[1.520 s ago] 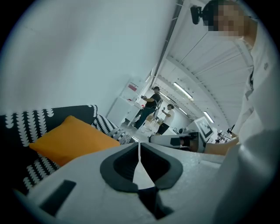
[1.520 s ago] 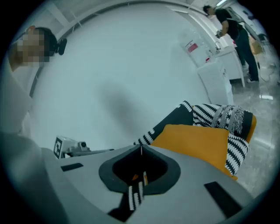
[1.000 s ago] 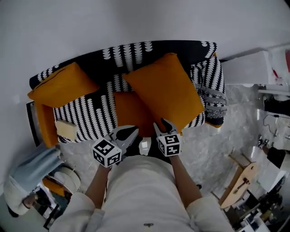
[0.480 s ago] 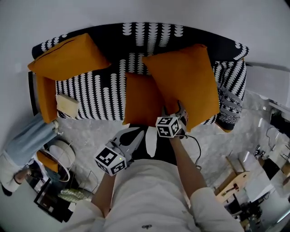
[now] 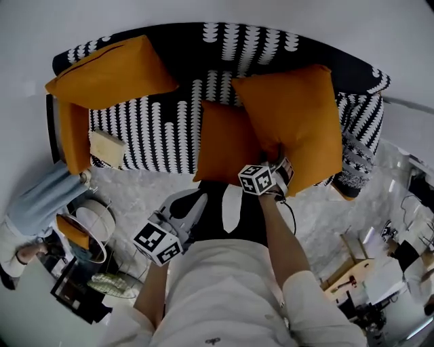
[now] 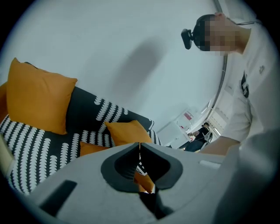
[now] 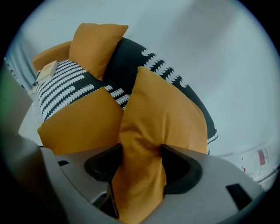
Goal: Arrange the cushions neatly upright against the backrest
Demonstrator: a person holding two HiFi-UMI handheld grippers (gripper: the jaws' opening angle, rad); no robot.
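Your right tongs have just been opening around the corner of the large orange fabric cushion leaning against the black-and-white patterned sofa backrest, left tongs closed, empty; unsupported, it may slump forward.

Light: soft, even room light is filling every view; the wall is showing flat grey-white.
Shadow: one broad, faint patch is lying on it in the left gripper view.
Colour: cushions are reading saturated orange.
Distortion: fisheye is bowing the sofa; black corners are ringing both gripper views.
Focus: the nearest foreground is blurring.
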